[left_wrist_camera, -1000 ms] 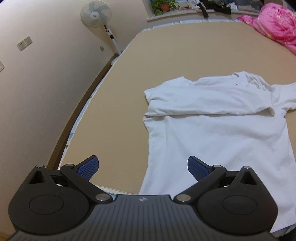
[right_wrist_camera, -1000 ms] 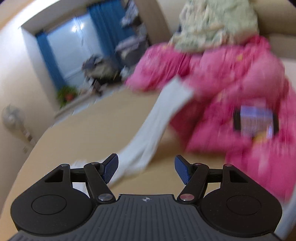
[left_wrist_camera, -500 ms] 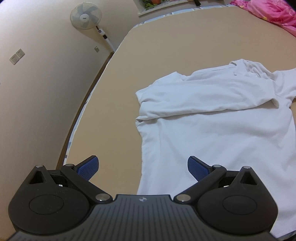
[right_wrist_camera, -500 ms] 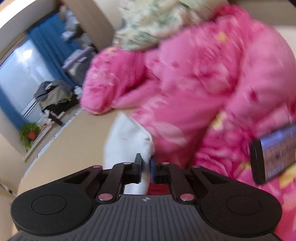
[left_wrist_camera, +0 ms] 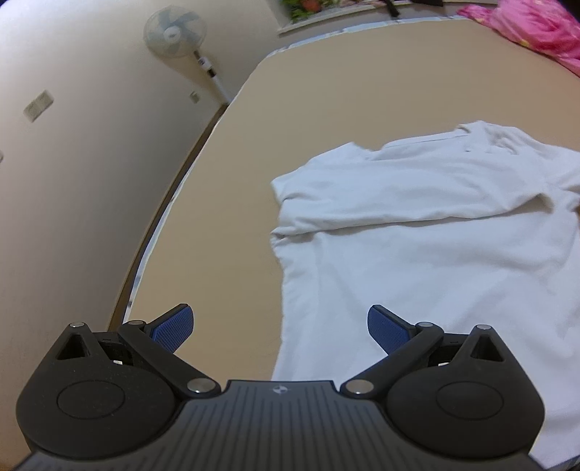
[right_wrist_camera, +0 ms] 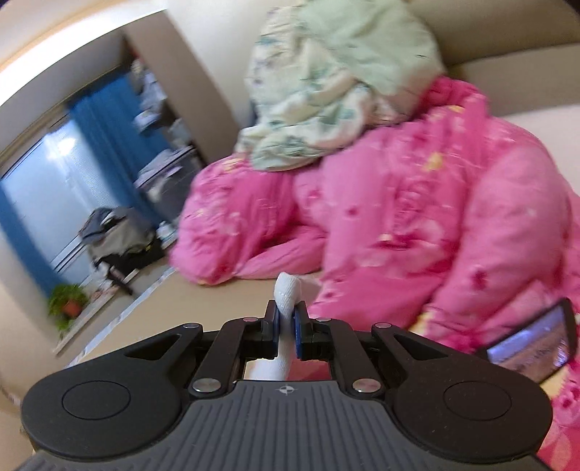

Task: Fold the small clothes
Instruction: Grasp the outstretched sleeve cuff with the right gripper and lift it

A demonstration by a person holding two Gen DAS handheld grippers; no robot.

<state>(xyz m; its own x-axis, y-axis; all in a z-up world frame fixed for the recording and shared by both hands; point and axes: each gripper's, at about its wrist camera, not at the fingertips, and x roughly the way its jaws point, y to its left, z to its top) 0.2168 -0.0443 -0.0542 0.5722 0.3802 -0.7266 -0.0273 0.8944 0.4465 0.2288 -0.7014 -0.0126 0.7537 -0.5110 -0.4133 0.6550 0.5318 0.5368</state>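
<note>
A white T-shirt lies spread on the tan bed, its upper part folded over in a band across the chest. My left gripper hovers open above the shirt's left side edge, nothing between its blue pads. In the right wrist view my right gripper is shut on a bunched piece of the shirt's white cloth, which pokes up past the fingertips and hangs down between the arms. Which part of the shirt that cloth is cannot be told.
A pink quilt is heaped right ahead of the right gripper, with pale green bedding on top and a phone lying on it at the right. A standing fan is by the wall; the bed's left edge runs close to the wall.
My right gripper went from open to shut on the white cloth, then rolled and swung with it in front of the pink quilt. The left gripper has edged closer over the shirt, still open.
</note>
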